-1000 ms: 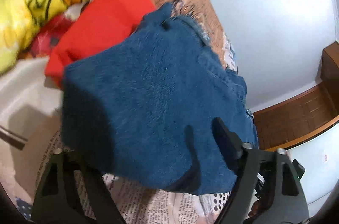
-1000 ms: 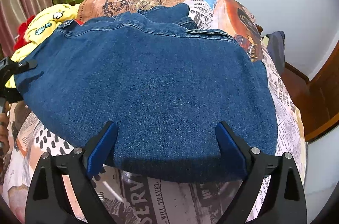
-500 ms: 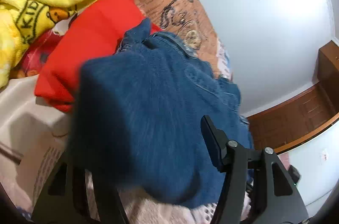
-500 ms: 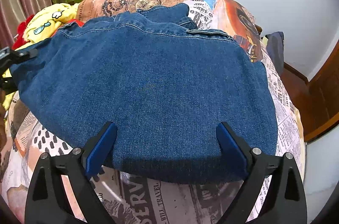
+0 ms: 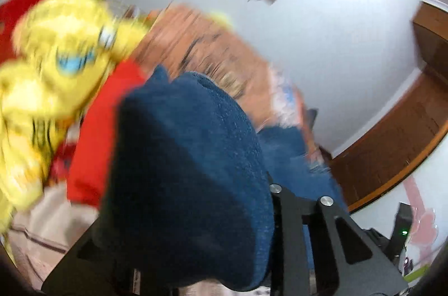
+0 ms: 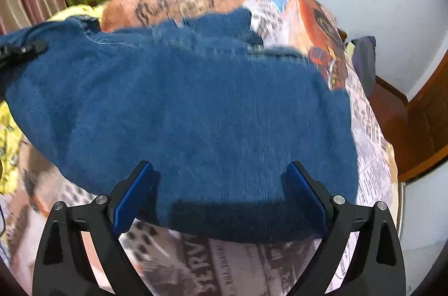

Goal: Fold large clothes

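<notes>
Blue jeans (image 6: 196, 105) lie folded across the bed. In the left wrist view the denim (image 5: 184, 178) bulges up between the jaws and hides both fingertips of my left gripper (image 5: 184, 234); it seems shut on the jeans' left edge and lifts it. The left gripper's tip also shows in the right wrist view (image 6: 25, 49) at the jeans' far left. My right gripper (image 6: 221, 200) is open, its blue pads (image 6: 131, 198) astride the near edge of the jeans, resting over it.
The bed has a newspaper-print cover (image 6: 240, 262). A yellow cartoon blanket (image 5: 56, 66) and a red garment (image 5: 95, 139) lie to the left of the jeans. A wooden door (image 6: 425, 114) and a white wall stand to the right.
My left gripper has lifted the jeans' left edge and swung up and right; its view is blurred. The right gripper has barely moved; the denim has bunched toward it.
</notes>
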